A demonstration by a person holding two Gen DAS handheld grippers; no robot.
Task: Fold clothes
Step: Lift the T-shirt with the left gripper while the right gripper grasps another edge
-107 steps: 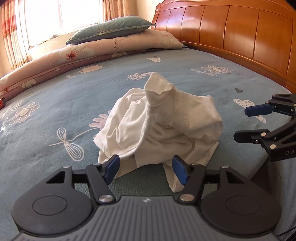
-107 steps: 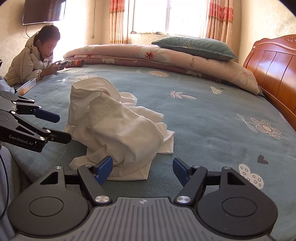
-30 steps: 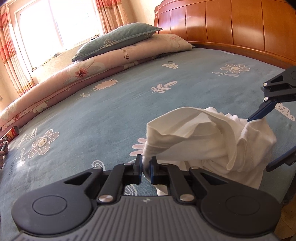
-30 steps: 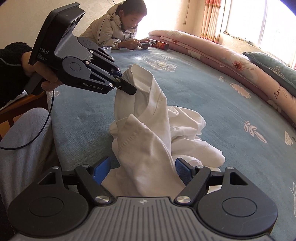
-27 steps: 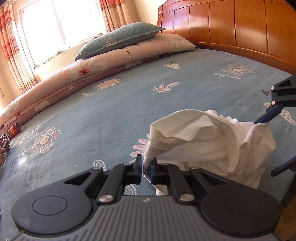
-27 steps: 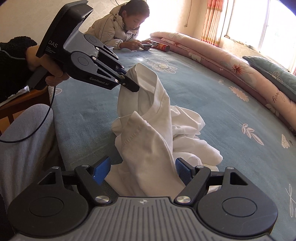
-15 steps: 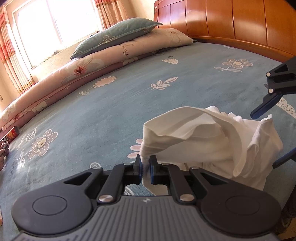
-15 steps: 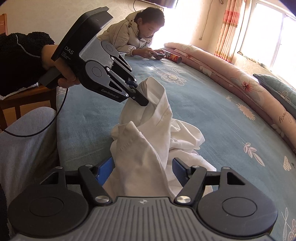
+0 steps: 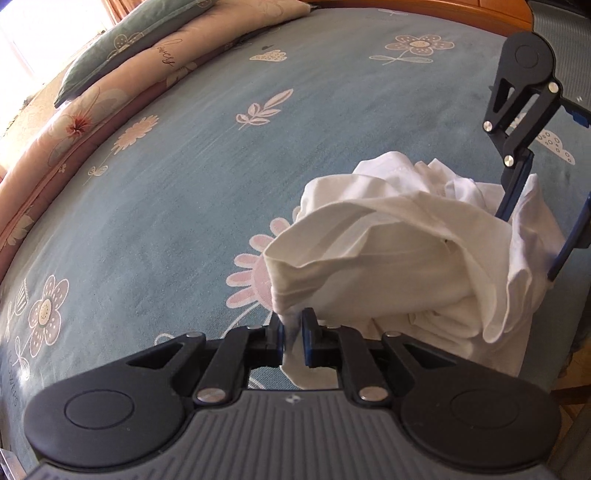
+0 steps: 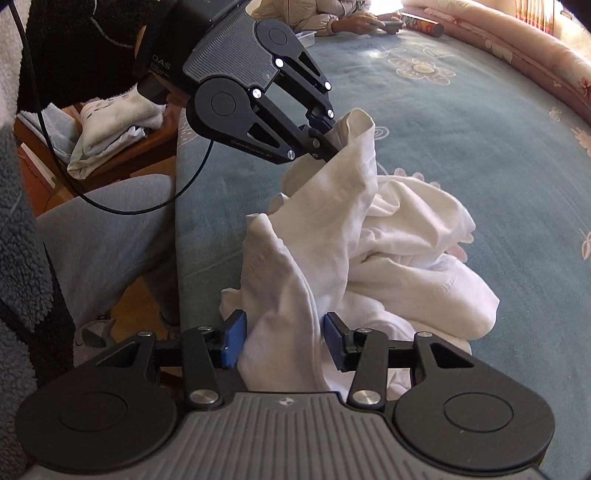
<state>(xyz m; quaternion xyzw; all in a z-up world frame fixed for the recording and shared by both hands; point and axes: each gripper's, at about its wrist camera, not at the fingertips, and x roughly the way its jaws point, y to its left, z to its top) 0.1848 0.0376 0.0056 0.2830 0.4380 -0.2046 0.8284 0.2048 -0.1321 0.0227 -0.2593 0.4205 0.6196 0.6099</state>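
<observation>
While the left gripper (image 10: pixel 328 142) with "DAS" written on it pinches one white shirt (image 10: pixel 354 236) in the middle of the blue bed (image 10: pixel 480 140), two grippers show. The right gripper (image 10: pixel 282 341) is closing around a shirt fold.

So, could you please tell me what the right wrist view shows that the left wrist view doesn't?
Only the right wrist view shows a stack of folded whites beside the bed, a seated person's grey-clad leg, and another person's hand at the far edge. Only the left wrist view shows the teal pillow. Both show the white garment, pinched by the left gripper, with the right gripper closing around a fold.
</observation>
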